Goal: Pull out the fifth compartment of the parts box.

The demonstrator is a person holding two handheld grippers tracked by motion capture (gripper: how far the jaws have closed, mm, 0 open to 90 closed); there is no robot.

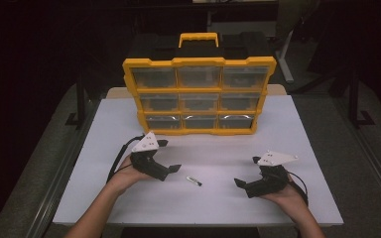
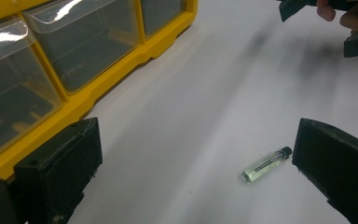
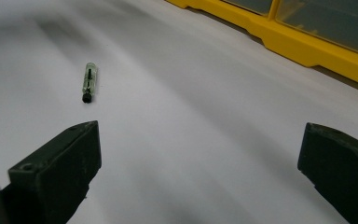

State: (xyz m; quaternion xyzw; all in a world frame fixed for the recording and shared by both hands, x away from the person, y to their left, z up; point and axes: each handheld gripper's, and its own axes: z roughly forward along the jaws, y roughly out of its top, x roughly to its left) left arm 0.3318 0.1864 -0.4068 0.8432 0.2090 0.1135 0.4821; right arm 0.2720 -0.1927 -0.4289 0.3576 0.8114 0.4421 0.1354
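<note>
A small clear vial with a black cap (image 1: 194, 181) lies on its side on the white table (image 1: 297, 129), between my two grippers. My left gripper (image 1: 170, 155) is open and rests left of the vial; in the left gripper view the vial (image 2: 266, 164) lies just inside the right jaw. My right gripper (image 1: 246, 171) is open too, to the right of the vial; in the right gripper view the vial (image 3: 89, 82) lies ahead and to the left. A yellow organiser with clear drawers (image 1: 198, 94) stands upright at the back, its drawers shut.
The organiser's yellow frame (image 2: 121, 70) runs close along the left jaw of the left gripper, and its base (image 3: 307, 46) crosses the upper right of the right gripper view. The other hand and gripper (image 2: 349, 23) show far off. The table's front edge (image 1: 198, 222) lies near the forearms.
</note>
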